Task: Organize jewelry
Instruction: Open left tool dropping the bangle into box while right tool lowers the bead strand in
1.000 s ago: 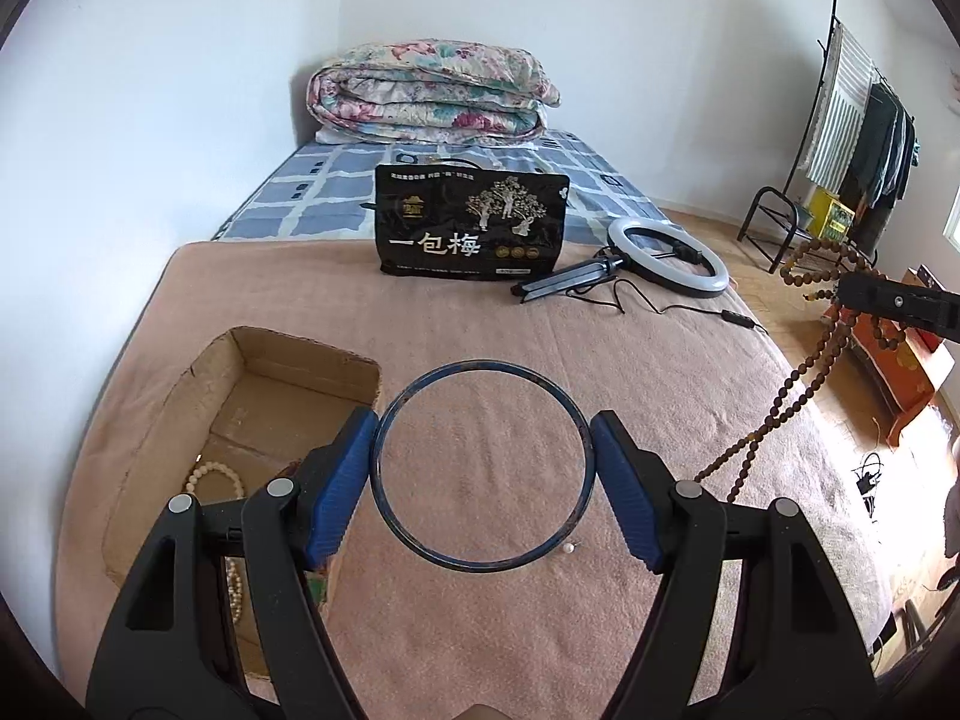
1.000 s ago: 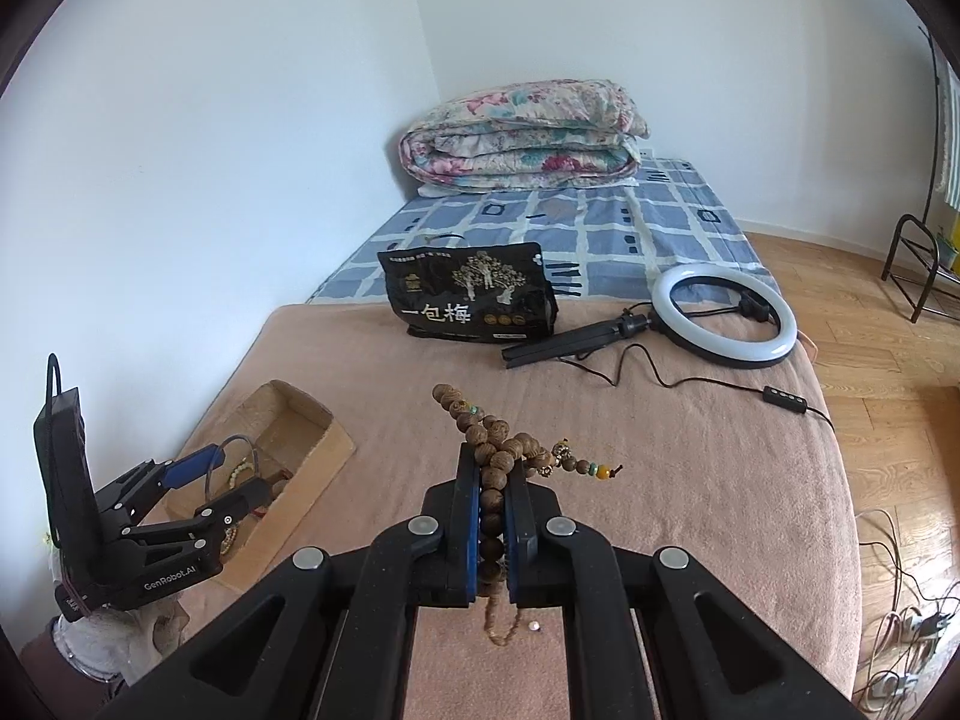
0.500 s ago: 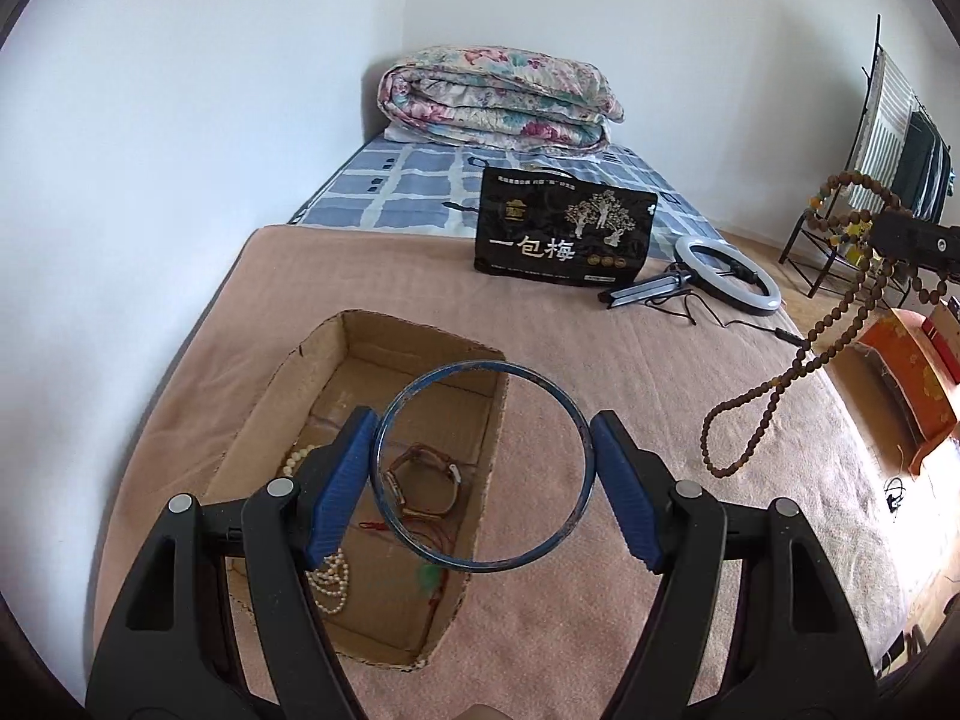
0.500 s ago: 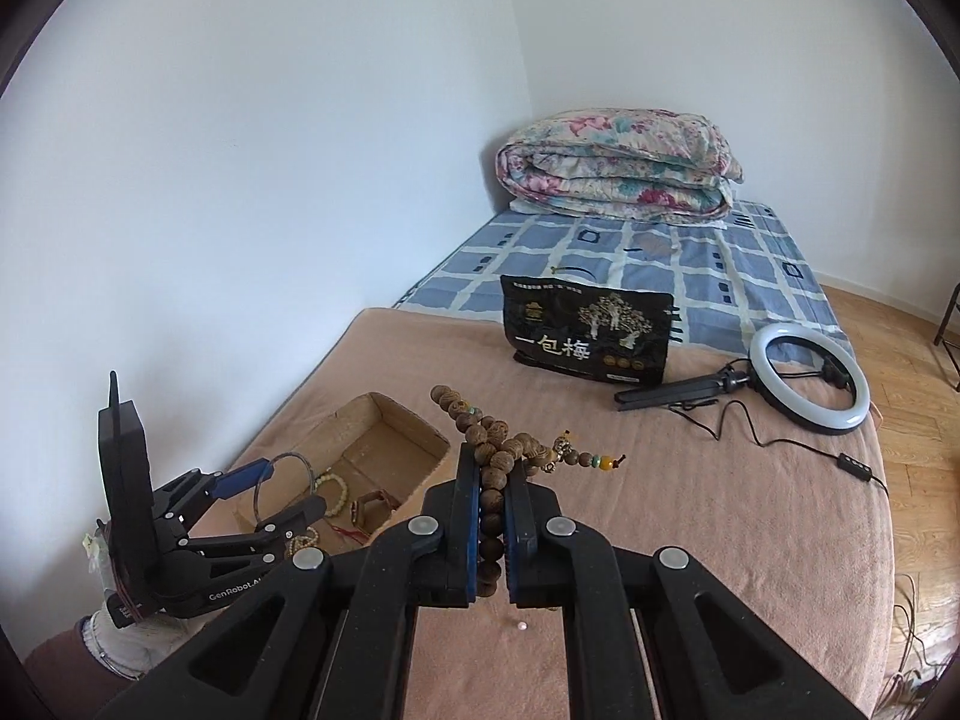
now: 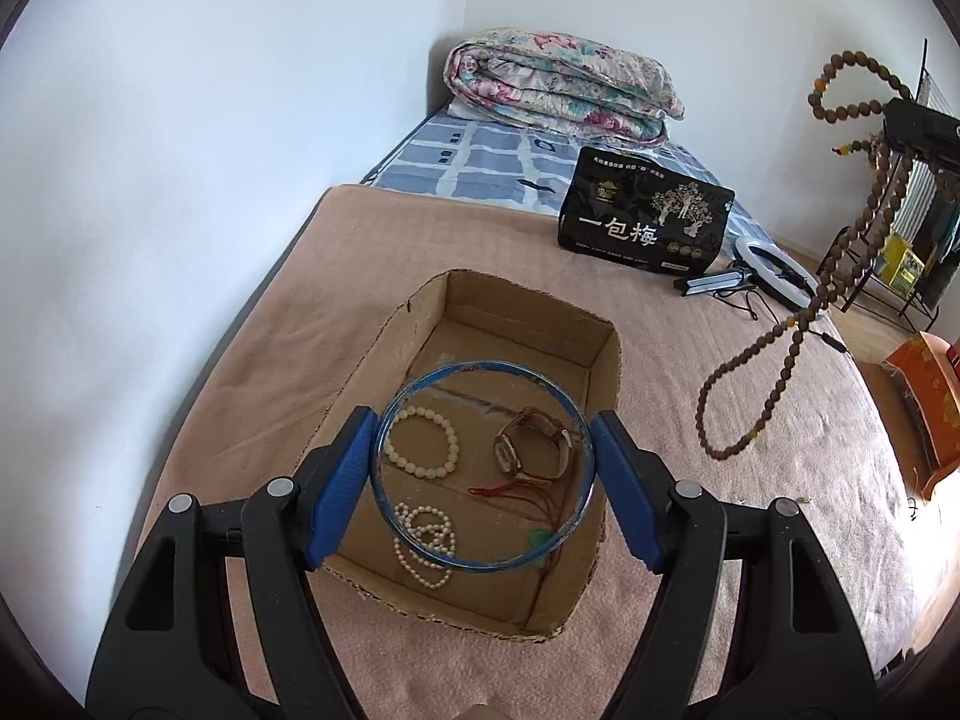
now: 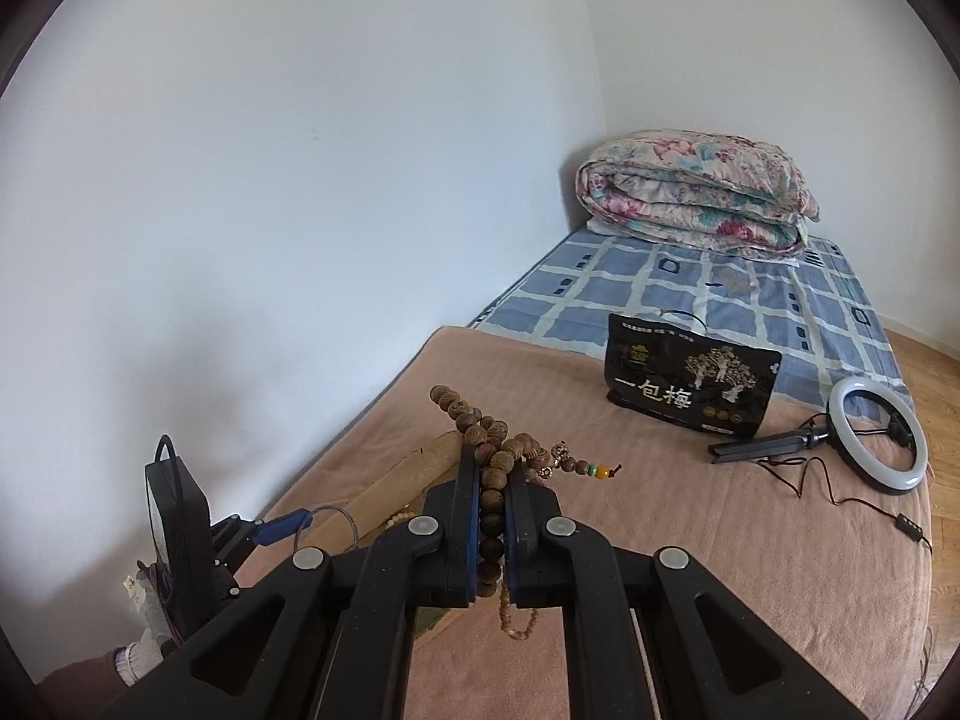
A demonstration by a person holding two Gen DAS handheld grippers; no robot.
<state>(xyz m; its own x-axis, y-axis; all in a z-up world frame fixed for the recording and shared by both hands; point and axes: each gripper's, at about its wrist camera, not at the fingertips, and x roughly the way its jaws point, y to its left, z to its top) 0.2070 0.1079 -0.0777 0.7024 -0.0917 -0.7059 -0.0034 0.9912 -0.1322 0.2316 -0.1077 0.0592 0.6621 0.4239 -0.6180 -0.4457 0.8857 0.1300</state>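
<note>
My left gripper (image 5: 483, 420) is shut on a thin blue bangle (image 5: 480, 365), its blue pads pressing the ring's two sides. It hangs over an open cardboard box (image 5: 528, 312) on the pink blanket. In the box lie a white bead bracelet (image 5: 420, 413), a watch (image 5: 531, 441), a pearl strand (image 5: 420, 546) and a red cord (image 5: 516, 489). My right gripper (image 6: 492, 456) is shut on a long wooden bead necklace (image 6: 489, 480). In the left wrist view that necklace (image 5: 798, 336) dangles to the right of the box, clear of the blanket.
A black printed bag (image 5: 645, 219) stands behind the box, with a ring light (image 5: 774, 267) and its cable beside it. A folded floral quilt (image 5: 558, 84) lies at the bed's far end. The white wall runs along the left, and a clothes rack (image 5: 900, 240) stands right.
The left gripper has carried the bangle leftward from over the bare blanket to above the box. The right gripper, still holding the bead necklace, has swung left toward the box and wall.
</note>
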